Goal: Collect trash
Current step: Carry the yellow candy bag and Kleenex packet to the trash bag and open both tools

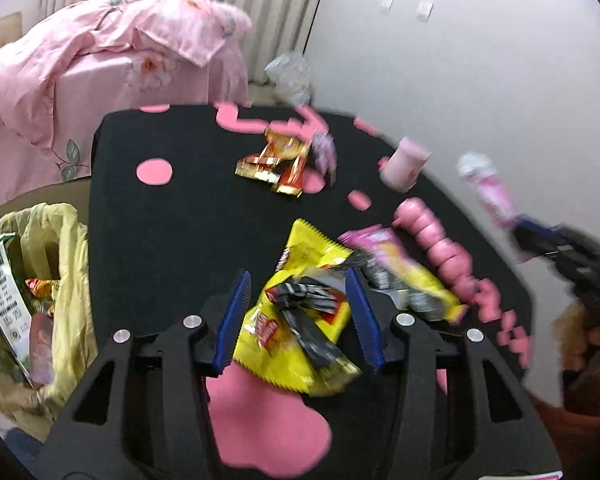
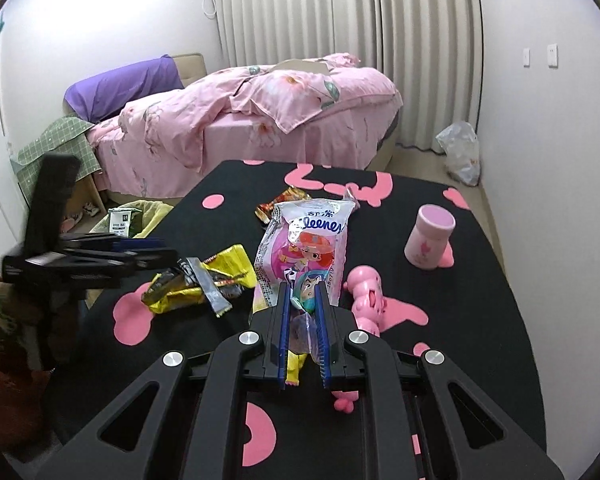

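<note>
Left gripper (image 1: 298, 300): blue pads apart, straddling crumpled yellow foil snack wrapper (image 1: 300, 316) near desk's (image 1: 160, 240) front edge; not yet clamped. Right gripper (image 2: 303, 312): clamped on white-and-pink Kleenex tissue pack (image 2: 306, 248), held upright above desk middle. Still lying out: red-gold foil wrapper (image 1: 278, 162) toward far edge. Yellow-lined trash bin (image 1: 66, 280) off desk's left edge, already holding green-white carton (image 1: 2, 284) and wrappers. Judged partway done.

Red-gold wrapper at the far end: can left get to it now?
Probably not right away: the left gripper is open around the yellow wrapper, and the red-gold wrapper lies well beyond it, though bare tablecloth lies between.
</note>
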`<state>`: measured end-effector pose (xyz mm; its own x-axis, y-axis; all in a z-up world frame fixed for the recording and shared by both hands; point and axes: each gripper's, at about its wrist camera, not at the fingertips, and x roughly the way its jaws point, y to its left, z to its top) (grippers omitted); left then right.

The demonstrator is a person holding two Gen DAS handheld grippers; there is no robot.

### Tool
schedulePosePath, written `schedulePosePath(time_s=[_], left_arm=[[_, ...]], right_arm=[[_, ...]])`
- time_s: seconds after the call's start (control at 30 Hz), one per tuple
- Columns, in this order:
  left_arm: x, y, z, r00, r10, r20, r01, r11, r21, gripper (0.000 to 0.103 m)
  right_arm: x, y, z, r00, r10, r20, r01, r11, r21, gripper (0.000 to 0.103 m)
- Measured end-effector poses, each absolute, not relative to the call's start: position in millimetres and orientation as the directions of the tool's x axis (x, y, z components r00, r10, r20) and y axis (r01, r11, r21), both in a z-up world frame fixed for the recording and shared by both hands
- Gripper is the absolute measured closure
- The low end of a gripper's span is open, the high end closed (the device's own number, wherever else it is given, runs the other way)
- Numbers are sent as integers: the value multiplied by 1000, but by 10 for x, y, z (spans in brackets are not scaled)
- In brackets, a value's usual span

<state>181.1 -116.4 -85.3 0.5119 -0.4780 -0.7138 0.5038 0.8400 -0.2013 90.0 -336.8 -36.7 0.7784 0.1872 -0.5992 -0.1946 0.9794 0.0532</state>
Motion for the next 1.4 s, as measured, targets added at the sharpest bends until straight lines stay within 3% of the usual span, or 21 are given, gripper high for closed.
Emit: schedulePosePath(time_s=[0.03,0.1,0.3,0.53,0.7,1.03,1.3,1.4], left_arm=[[1841,-1203,-900,504,-463,-729,505,843,-187,57],[1864,-1279,-992,486,-437,-757,510,845,-161,71],[1687,-1223,-774,549,-444,-708,511,849,-136,78],[1496,-950,-280,604,-525,-599,516,831,-208,78],[1415,-719,-47,658,-515,-549,490,847,-206,78],[1347,53,135,783,-357,-509,315,934,-171,78],[1459,743,32,820,-246,-516,164,966,-201,77],[1617,1031,-135,805,-206,-557,91,970,-227,77]], right_arm=[[896,-3378,-381,777,188,-600,-195,979,55,90],[885,-3387,-395,777,187,-601,-195,979,53,90],[877,-3459,-398,783,183,-595,-181,981,64,90],[872,-3277,-203,805,192,-561,-208,977,36,90],[866,-3047,-18,820,203,-535,-251,968,-16,90],[1095,-2376,250,807,305,-505,-385,921,-58,90],[1414,-1714,241,732,411,-543,-527,847,-69,90],[1639,-1479,185,693,446,-566,-573,818,-56,90]])
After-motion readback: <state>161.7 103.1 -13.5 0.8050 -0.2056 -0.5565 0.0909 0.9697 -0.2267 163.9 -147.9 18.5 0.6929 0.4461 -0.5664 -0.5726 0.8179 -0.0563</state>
